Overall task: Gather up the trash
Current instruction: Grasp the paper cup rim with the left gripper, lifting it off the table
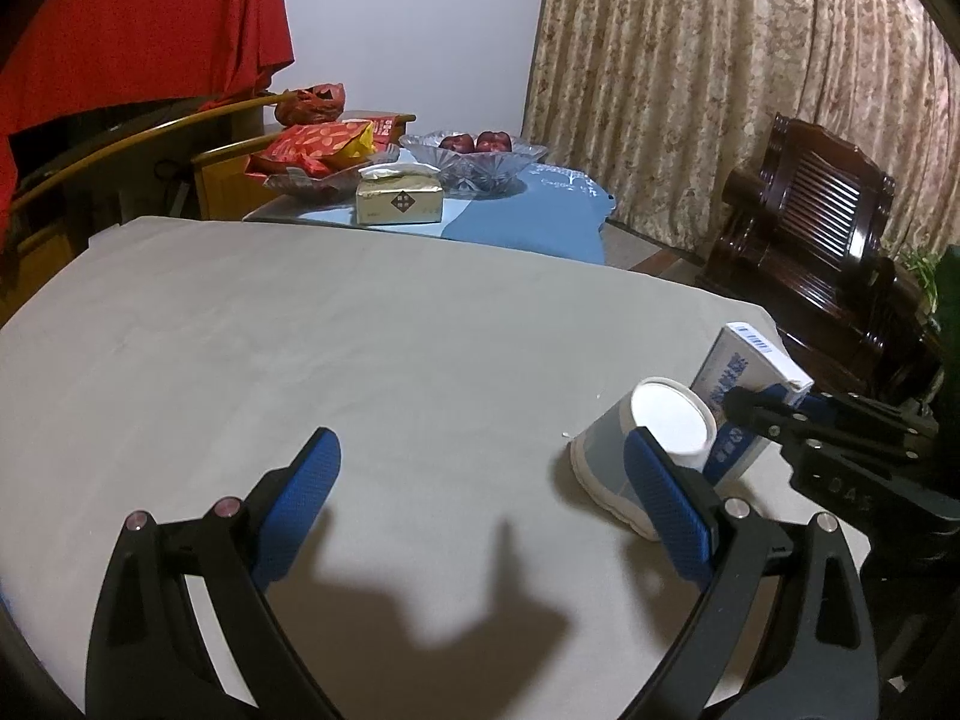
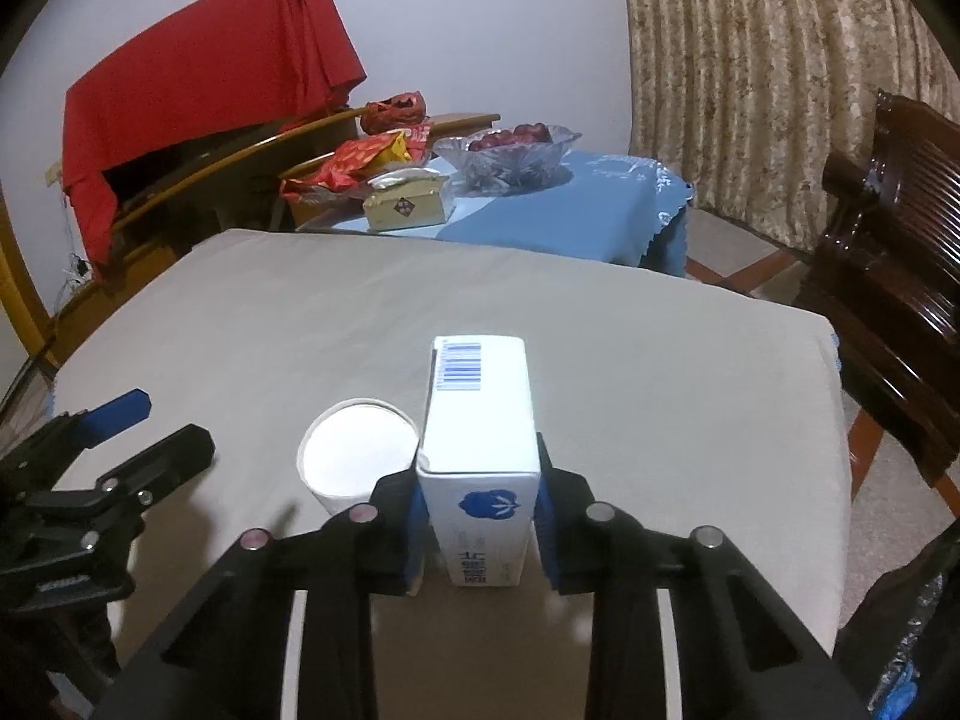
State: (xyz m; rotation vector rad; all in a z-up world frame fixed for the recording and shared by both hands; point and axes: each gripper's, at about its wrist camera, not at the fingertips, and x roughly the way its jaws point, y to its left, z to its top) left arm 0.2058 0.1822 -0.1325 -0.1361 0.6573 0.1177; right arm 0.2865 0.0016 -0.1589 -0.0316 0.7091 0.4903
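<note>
Carton (image 2: 480, 414) is sitting clamped in the right gripper (image 2: 480, 516); lift straight, avoiding the paper cup (image 2: 359, 456) at nine o'clock; left gripper (image 1: 480, 492) is gaping empty.

Carton and cup on my grey table

White-and-blue carton (image 2: 477, 420) stands tilted, touching the upturned white paper cup (image 2: 359, 455) beside it

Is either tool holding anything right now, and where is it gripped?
The right tool grips the white carton by its two side faces near one end. The left tool holds nothing.
</note>
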